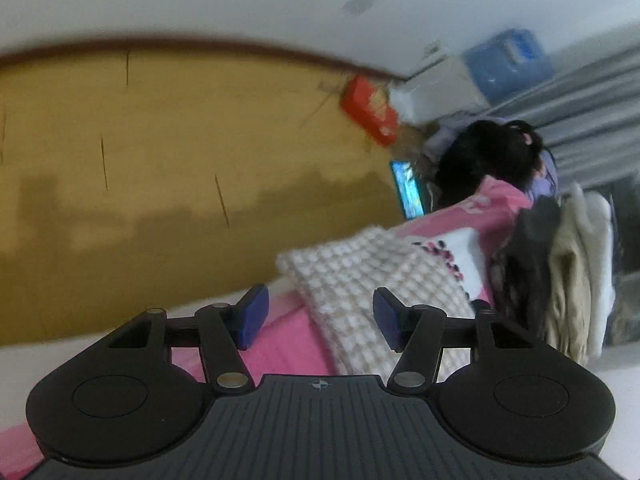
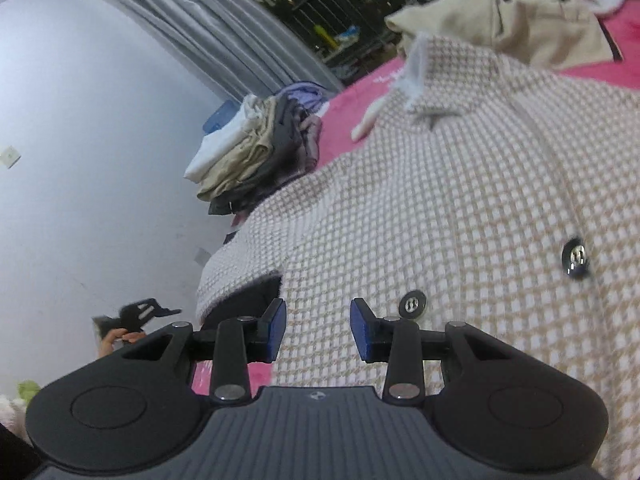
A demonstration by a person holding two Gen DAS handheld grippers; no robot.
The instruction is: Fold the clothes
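Two grippers — left [image 1: 316, 318] and right [image 2: 318, 330] — have open jaws, holding nothing. The coat [image 2: 460, 200] could bunch up if only one layer gets pinched.

Checked jacket [image 2: 460, 200] cut off at right edge; far red box [image 1: 370, 110] and blue container [image 1: 508, 62] motion-blurred, print unreadable; lit screen [image 1: 408, 190] half hidden.

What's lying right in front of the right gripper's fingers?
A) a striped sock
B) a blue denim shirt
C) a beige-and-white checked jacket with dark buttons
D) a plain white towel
C: the right wrist view shows the checked jacket spread on the pink bedding beyond the right gripper, with a dark button by one fingertip.
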